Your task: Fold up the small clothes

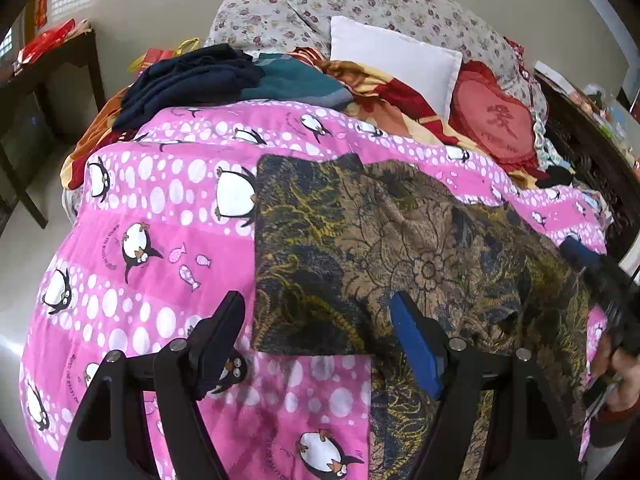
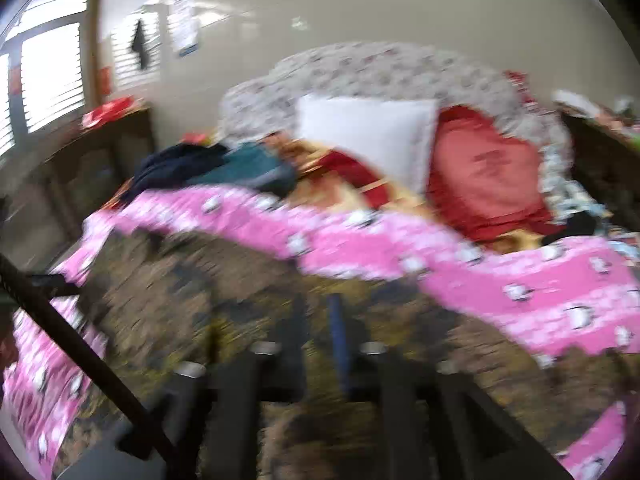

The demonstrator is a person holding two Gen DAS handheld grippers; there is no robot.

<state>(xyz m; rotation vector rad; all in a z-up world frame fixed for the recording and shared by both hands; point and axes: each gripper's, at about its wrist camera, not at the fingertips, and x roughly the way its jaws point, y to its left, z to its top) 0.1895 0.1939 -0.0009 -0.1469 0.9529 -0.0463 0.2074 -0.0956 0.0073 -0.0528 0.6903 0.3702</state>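
A dark garment with a brown and yellow floral print lies spread on the pink penguin quilt, with one part folded over at its left. My left gripper is open and empty, hovering over the garment's near left edge. My right gripper shows at the right edge of the left wrist view, over the garment's right side. In the right wrist view, which is motion-blurred, the right gripper hovers over the garment with its fingers a narrow gap apart; nothing shows between them.
Behind the quilt are a pile of dark blue and teal clothes, a white pillow, a red heart cushion and floral pillows. A dark wooden table stands at the left. A dark wooden headboard is at the right.
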